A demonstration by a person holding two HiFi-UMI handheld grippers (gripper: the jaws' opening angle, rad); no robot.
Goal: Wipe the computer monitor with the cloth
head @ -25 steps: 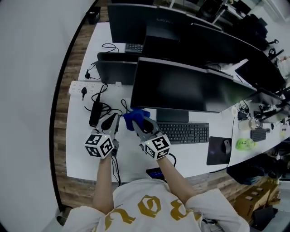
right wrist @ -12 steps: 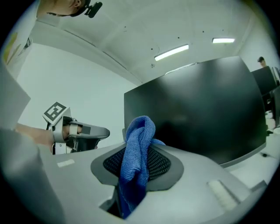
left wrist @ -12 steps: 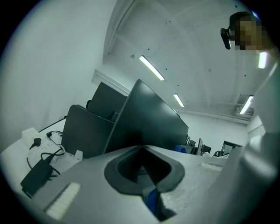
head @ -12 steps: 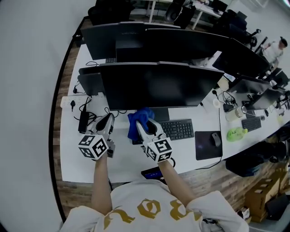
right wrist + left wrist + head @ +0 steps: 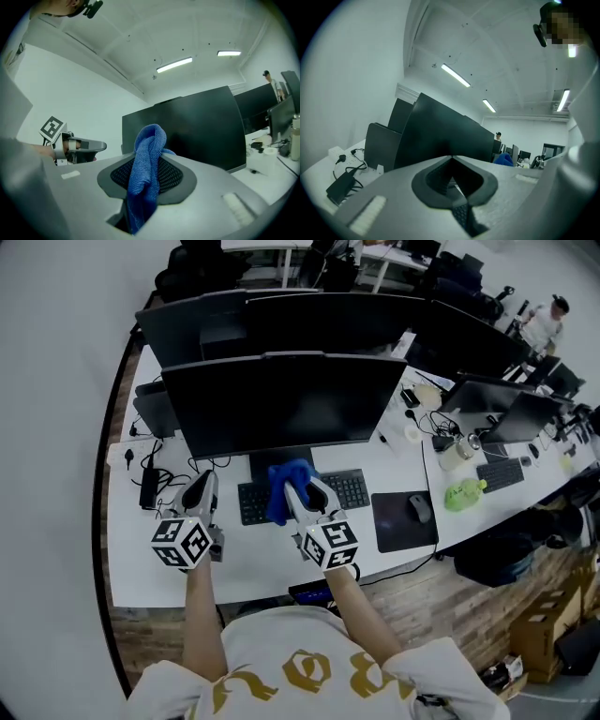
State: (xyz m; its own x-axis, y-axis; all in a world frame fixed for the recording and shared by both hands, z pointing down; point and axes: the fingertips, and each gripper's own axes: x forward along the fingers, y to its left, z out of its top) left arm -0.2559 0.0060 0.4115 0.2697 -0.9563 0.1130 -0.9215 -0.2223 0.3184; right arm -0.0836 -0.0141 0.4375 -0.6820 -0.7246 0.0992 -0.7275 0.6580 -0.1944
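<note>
Before the monitor [image 5: 281, 404], the right gripper [image 5: 306, 491] clamps the blue cloth [image 5: 279, 484]; the left gripper [image 5: 200, 487], also before it, sits closed and empty.

No word or number reads clearly. Gold lettering on the person's white shirt [image 5: 300, 673] is curved and cut off, unreadable. The cubes of the left gripper [image 5: 200, 484] and right gripper [image 5: 301, 491] bear only black-and-white square patterns.
</note>
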